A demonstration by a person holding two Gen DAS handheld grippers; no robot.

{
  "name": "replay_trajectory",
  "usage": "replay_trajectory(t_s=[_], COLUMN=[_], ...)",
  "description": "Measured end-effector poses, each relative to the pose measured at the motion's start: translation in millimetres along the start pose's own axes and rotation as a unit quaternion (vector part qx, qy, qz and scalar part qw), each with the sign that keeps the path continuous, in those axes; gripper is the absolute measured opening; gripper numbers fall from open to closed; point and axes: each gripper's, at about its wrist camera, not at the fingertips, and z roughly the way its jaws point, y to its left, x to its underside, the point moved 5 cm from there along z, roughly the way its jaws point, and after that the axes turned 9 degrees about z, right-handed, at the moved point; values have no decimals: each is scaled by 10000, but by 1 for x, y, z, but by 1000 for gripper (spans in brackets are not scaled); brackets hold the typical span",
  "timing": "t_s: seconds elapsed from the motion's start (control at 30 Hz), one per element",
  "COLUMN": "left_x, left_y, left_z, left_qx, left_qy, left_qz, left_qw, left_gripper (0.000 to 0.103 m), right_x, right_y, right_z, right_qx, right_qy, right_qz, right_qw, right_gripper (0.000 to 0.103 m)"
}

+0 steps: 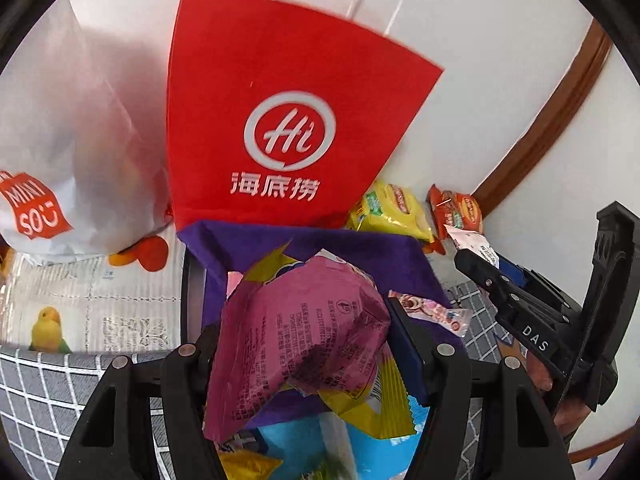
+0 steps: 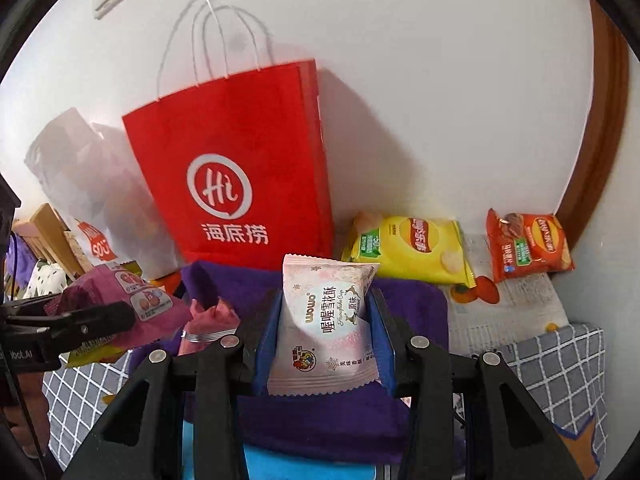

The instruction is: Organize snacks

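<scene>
My left gripper (image 1: 304, 330) is shut on a crumpled magenta snack packet (image 1: 296, 340), held over a purple cloth bag (image 1: 360, 256). A yellow packet (image 1: 384, 404) and a blue packet (image 1: 296, 440) lie below it. My right gripper (image 2: 326, 310) is shut on a pale pink snowflake-crisp packet (image 2: 328, 320), its blue pads (image 2: 382, 320) pressing both sides, above the same purple cloth bag (image 2: 412, 308). In the right wrist view the left gripper (image 2: 92, 318) comes in from the left with the magenta packet (image 2: 132, 300). The right gripper (image 1: 476, 264) shows at the right edge of the left wrist view.
A red paper bag (image 2: 240, 160) and a white Miniso bag (image 2: 80, 168) stand against the wall behind the purple bag. A yellow chip bag (image 2: 408, 248) and an orange chip bag (image 2: 528, 244) lie at the back right, on a grey checked cloth (image 2: 560, 368).
</scene>
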Motion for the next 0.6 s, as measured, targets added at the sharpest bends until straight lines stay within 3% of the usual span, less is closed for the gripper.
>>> replay_trajectory(t_s=[0.2, 0.6], left_x=[8, 15], left_y=[10, 20], left_z=[26, 42], left_qx=[-56, -100], left_qy=[390, 648], left_qz=[-75, -137], left_qw=[9992, 9978], left_gripper=[65, 65], right_x=[13, 26], right_y=[-13, -23], right_z=[32, 52], right_qx=[173, 131], right_qy=[350, 689], right_qz=[-151, -233], right_qw=[9991, 9973], right_gripper=[42, 42])
